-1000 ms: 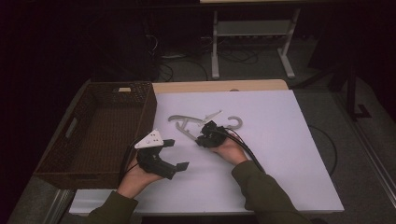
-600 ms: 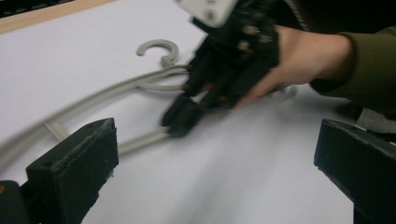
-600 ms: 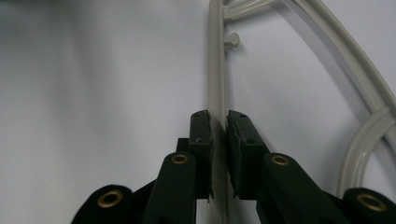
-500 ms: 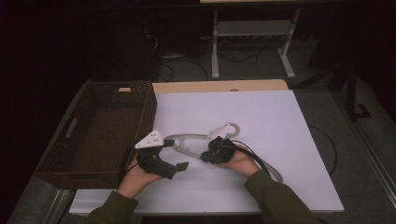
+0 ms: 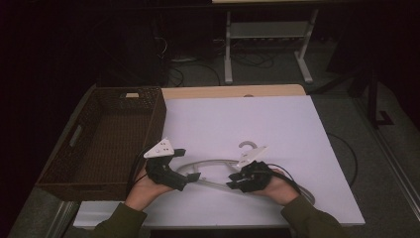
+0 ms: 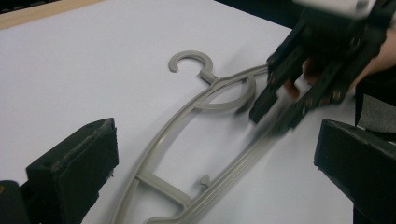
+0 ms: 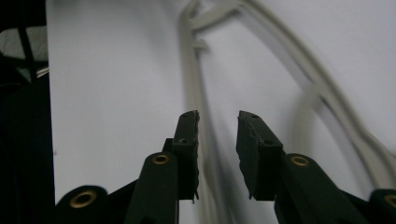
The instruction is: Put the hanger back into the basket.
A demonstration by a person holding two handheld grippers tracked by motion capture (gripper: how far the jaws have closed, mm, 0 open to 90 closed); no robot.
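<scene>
Just ahead of right tongs (image 7: 217, 140): hanger (image 7: 196, 93)

Smooth grey plastic hanger (image 6: 187, 140) on matt white tabletop (image 5: 237, 124); woven wicker basket (image 5: 106, 134).

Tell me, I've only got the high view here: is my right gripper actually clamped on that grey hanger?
Observer: No. In the right gripper view, the right gripper has just been opening its jaws. The bar of the hanger runs through the gap and neither pad presses on it.
Operator: And the left gripper's jaws?
Observer: In the left gripper view, the left gripper stands wide open. The hanger's near end lies on the table between its jaws, untouched.
Operator: Anything on the hanger to grab?
Observer: Near that end, a short crossbar joins its two rails.
</scene>
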